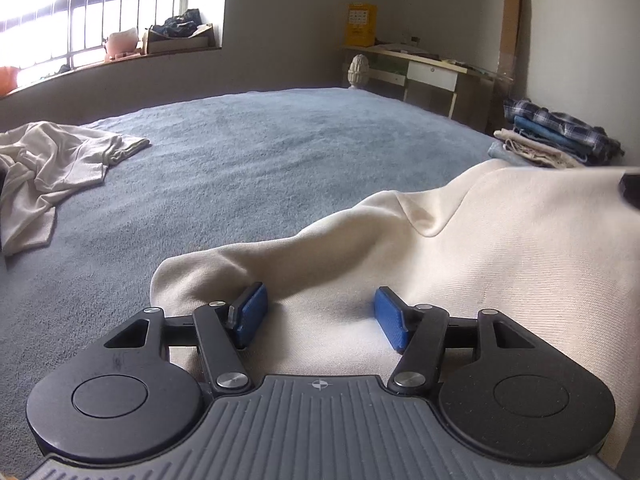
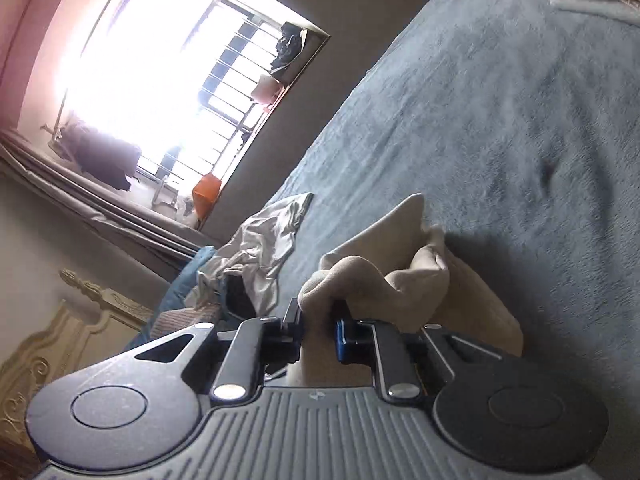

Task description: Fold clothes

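up close, the right gripper (image 2: 318, 332) pinches a bunched fold of the cream garment (image 2: 376, 276), lifted off the blue bedspread (image 2: 500, 120); the left gripper (image 1: 316, 316) rests half open on that cloth, pads (image 1: 252, 312) clear of it.

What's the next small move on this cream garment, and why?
Probably close the left gripper on the cream garment. Its blue pads stand apart with cloth lying between them unpinched, while the right gripper is already clamped on a bunched fold of the same garment. With both ends held, it could be lifted and spread on the blue blanket.
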`<state>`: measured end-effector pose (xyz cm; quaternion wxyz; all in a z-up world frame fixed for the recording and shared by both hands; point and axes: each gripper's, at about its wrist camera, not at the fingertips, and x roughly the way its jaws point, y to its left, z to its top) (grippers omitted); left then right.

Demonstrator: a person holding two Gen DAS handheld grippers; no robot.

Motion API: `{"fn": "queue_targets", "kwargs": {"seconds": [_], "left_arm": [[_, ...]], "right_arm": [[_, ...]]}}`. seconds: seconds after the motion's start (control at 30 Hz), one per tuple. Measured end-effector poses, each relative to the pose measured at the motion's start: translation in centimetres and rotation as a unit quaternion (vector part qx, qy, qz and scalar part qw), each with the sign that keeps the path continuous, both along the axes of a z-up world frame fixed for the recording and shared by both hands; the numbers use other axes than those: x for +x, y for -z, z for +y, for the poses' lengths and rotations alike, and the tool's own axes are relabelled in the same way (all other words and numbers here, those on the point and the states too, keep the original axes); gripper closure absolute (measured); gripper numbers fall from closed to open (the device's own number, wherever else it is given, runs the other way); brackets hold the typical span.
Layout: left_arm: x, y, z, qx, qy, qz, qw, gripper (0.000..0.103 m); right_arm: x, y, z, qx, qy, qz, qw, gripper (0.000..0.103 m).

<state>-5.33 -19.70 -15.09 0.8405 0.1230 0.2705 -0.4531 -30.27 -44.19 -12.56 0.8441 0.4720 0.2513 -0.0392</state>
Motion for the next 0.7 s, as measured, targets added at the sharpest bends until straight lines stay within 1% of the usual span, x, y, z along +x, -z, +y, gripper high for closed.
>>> {"fn": "queue_targets", "kwargs": {"seconds": [0.03, 0.07, 0.1, 0.13, 0.2, 0.23, 0.27, 0.33, 0.37, 0.4, 0.43, 0.5, 0.53, 0.57, 0.6, 0.67, 0.7], "left_arm": [[-0.5, 0.1, -0.1, 0.005, 0.003, -0.015, 0.9999, 0.043], [-0.9, 0.2, -0.3, 0.009, 0.003, -0.027, 0.9996, 0.042], [-1.2, 0.3, -0.4, 0.014, 0.003, -0.038, 0.9992, 0.042], [-1.6, 0.4, -0.6, 0.018, 0.003, -0.049, 0.9986, 0.042], [-2.1, 0.5, -0.8, 0.024, 0.001, -0.066, 0.9975, 0.042], [-2.1, 0.5, -0.8, 0.023, -0.001, -0.069, 0.9973, 0.042], [-2.2, 0.5, -0.8, 0.023, -0.002, -0.073, 0.9971, 0.042], [-2.4, 0.6, -0.8, 0.025, -0.004, -0.082, 0.9963, 0.041], [-2.6, 0.6, -0.8, 0.027, -0.004, -0.089, 0.9957, 0.041], [-2.8, 0.6, -0.9, 0.029, -0.004, -0.094, 0.9951, 0.041], [-2.9, 0.7, -0.9, 0.029, -0.005, -0.097, 0.9948, 0.041], [-2.8, 0.7, -0.8, 0.028, -0.005, -0.098, 0.9947, 0.041], [-2.8, 0.7, -0.8, 0.027, -0.006, -0.098, 0.9948, 0.041], [-2.8, 0.7, -0.8, 0.026, -0.006, -0.099, 0.9947, 0.041], [-2.8, 0.7, -0.8, 0.027, -0.006, -0.101, 0.9946, 0.041], [-2.8, 0.8, -0.8, 0.027, -0.007, -0.103, 0.9943, 0.041], [-2.8, 0.8, -0.8, 0.027, -0.008, -0.103, 0.9943, 0.041]], "right_arm": [[-0.2, 1.4, -0.6, -0.009, 0.007, 0.023, 1.000, 0.087], [-0.5, 3.2, -1.3, 0.002, 0.018, 0.046, 0.999, 0.087], [-1.1, 5.8, -2.3, 0.042, 0.032, 0.072, 0.996, 0.087], [-1.7, 7.5, -2.9, 0.073, 0.043, 0.085, 0.993, 0.088], [-2.6, 8.4, -3.2, 0.101, 0.055, 0.072, 0.991, 0.088], [-2.9, 8.5, -3.2, 0.107, 0.057, 0.069, 0.990, 0.088], [-2.9, 8.4, -3.4, 0.109, 0.055, 0.072, 0.990, 0.084], [-3.5, 9.0, -4.2, 0.147, 0.064, 0.075, 0.984, 0.080], [-4.1, 9.1, -4.6, 0.166, 0.077, 0.072, 0.981, 0.078], [-4.7, 9.3, -4.9, 0.184, 0.089, 0.069, 0.976, 0.078], [-5.1, 9.1, -5.1, 0.189, 0.099, 0.068, 0.975, 0.078], [-5.7, 7.7, -4.8, 0.158, 0.111, 0.074, 0.978, 0.077], [-5.8, 6.6, -4.6, 0.127, 0.116, 0.076, 0.982, 0.076], [-5.7, 4.8, -4.2, 0.071, 0.121, 0.076, 0.987, 0.076], [-5.6, 3.1, -3.7, 0.017, 0.124, 0.072, 0.990, 0.076], [-4.7, -0.3, -1.9, -0.074, 0.107, 0.045, 0.991, 0.076], [-4.0, -1.7, -0.7, -0.118, 0.089, 0.033, 0.989, 0.076]]}}
